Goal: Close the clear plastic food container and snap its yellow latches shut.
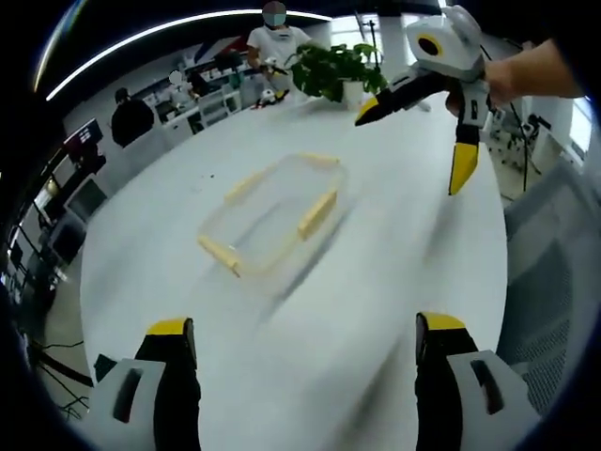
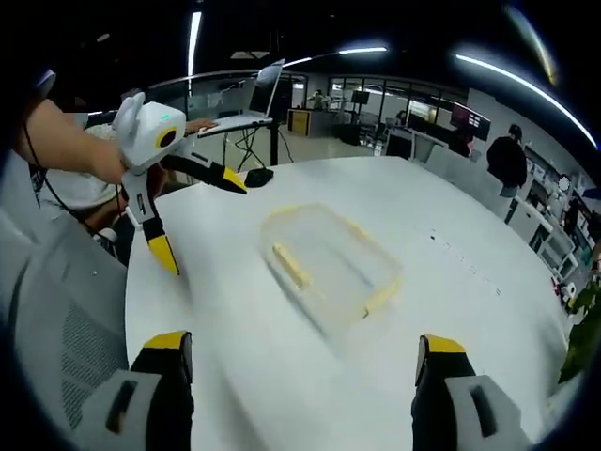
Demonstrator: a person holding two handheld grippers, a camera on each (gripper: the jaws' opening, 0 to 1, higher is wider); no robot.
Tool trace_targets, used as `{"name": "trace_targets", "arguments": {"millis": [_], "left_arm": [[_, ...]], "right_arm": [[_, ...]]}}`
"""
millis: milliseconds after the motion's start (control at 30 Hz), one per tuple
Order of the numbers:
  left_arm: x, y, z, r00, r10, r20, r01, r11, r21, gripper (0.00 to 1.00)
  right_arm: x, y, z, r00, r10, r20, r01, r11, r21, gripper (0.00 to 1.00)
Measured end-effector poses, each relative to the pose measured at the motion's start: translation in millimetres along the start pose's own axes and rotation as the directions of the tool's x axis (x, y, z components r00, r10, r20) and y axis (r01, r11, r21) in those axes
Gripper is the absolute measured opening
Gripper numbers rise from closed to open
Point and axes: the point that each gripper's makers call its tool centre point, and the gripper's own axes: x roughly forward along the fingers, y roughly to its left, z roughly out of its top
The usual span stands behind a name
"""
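A clear plastic food container [image 1: 272, 211] with yellow latches [image 1: 317, 214] lies flat on the white table [image 1: 376, 282], blurred by motion. In the right gripper view the same container [image 2: 329, 258] sits mid-table with a yellow latch [image 2: 289, 266] on its near side. My left gripper [image 1: 305, 343] is open, short of the container, nothing between its jaws. My right gripper [image 2: 300, 362] is open too, also short of the container. The right gripper [image 1: 423, 136] hangs open above the table in the left gripper view. Likewise, the left gripper [image 2: 197, 221] hangs open in the right gripper view.
A potted plant [image 1: 333, 70] stands at the far end of the table. People [image 1: 274, 33] stand by shelves beyond it. A grey mesh chair [image 1: 554, 254] sits at the table's edge, seen also as a chair [image 2: 56, 310]. A laptop [image 2: 249, 103] rests on the far side.
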Motion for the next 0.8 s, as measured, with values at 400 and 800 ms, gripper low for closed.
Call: {"name": "trace_targets", "arguments": {"millis": [400, 800], "left_arm": [[-8.9, -8.9, -5.2, 1.0, 0.0, 0.03, 0.001, 1.0, -0.03, 0.95], [-16.8, -24.0, -10.6, 0.997, 0.011, 0.077, -0.006, 0.998, -0.07, 0.93]], "right_arm": [[-6.3, 8.4, -9.2, 1.0, -0.001, 0.029, -0.001, 0.999, 0.039, 0.99], [-17.1, 17.8, -25.9, 0.998, -0.03, 0.052, 0.026, 0.998, 0.061, 0.98]]}}
